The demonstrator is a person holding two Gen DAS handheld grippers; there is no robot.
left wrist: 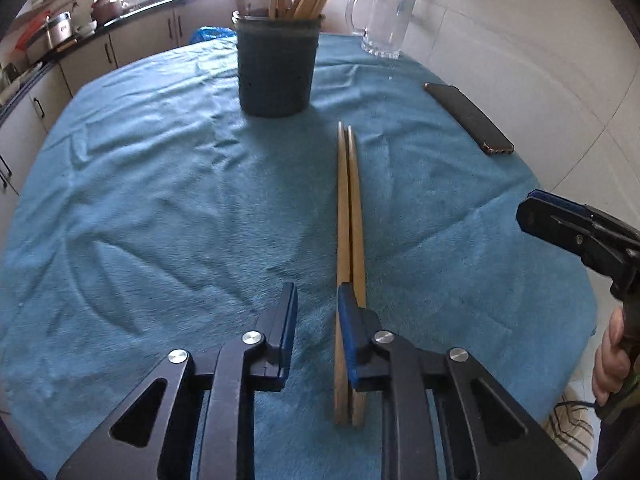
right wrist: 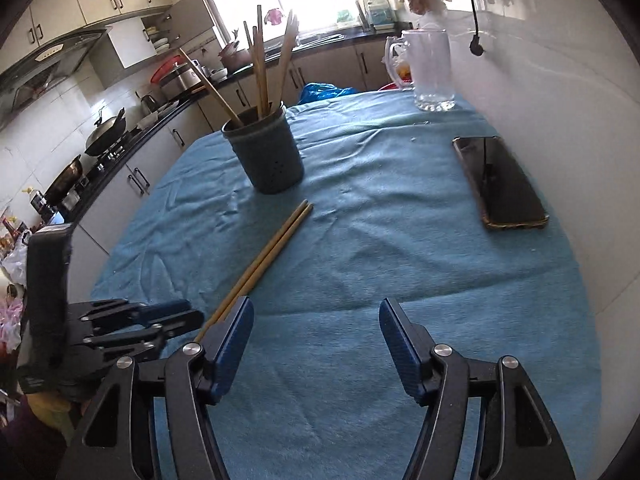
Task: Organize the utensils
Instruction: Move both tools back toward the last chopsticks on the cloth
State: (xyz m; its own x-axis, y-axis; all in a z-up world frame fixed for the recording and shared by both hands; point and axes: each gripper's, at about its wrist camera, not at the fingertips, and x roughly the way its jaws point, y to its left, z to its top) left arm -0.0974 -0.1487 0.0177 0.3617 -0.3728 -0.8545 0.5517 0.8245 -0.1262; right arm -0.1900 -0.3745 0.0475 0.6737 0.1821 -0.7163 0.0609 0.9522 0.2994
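Note:
A pair of wooden chopsticks (left wrist: 350, 216) lies flat on the blue cloth, tips toward the dark utensil holder (left wrist: 276, 68), which holds several wooden chopsticks. My left gripper (left wrist: 318, 300) is open; its right finger sits over the pair's near end and the pair is not between the jaws. In the right wrist view the pair (right wrist: 272, 252) lies left of centre, with the holder (right wrist: 266, 152) behind it. My right gripper (right wrist: 316, 316) is open and empty, above the cloth to the right of the chopsticks. The left gripper (right wrist: 172, 316) shows at the left edge.
A black phone (left wrist: 470, 118) (right wrist: 500, 182) lies on the cloth at the right. A glass mug (left wrist: 384, 20) (right wrist: 430, 70) stands at the far right corner. The blue cloth (left wrist: 160, 200) covers the table. Kitchen counters run along the left and back. A white wall is on the right.

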